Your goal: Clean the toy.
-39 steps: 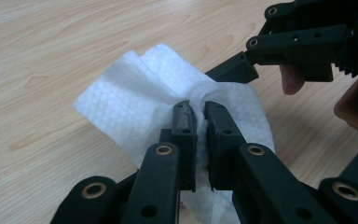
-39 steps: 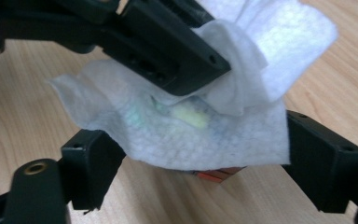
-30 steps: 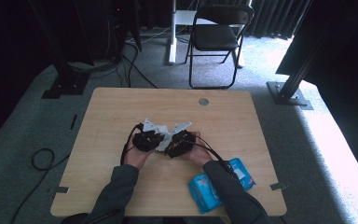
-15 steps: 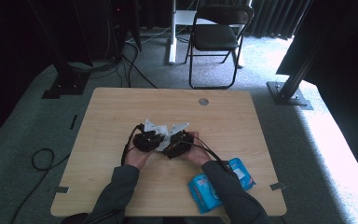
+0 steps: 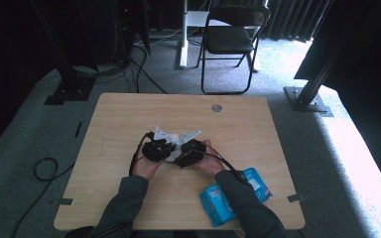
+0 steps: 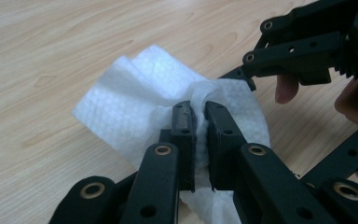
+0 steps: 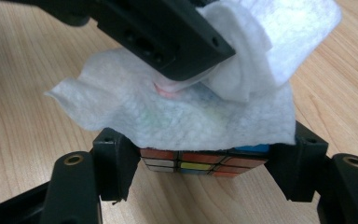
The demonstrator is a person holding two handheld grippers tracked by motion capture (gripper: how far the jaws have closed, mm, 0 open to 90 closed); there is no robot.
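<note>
Left gripper [image 6: 196,109] pinched shut on wet wipe [image 6: 135,100] atop puzzle cube [image 7: 200,161]; right gripper [image 7: 205,163] just closing, clamped across cube. Advisable: firm clamp, flat strokes.

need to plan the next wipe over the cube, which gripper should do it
Left. The left gripper is shut on the white wipe, draped over the puzzle cube; the right gripper holds that cube between its jaws, so it probably just steadies.

Our room, dim around a bright patch

We see grey carpet [image 5: 30,144], a black folding chair [image 5: 230,39], dark curtains [image 5: 287,17] and our wooden bench [image 5: 248,124].
</note>
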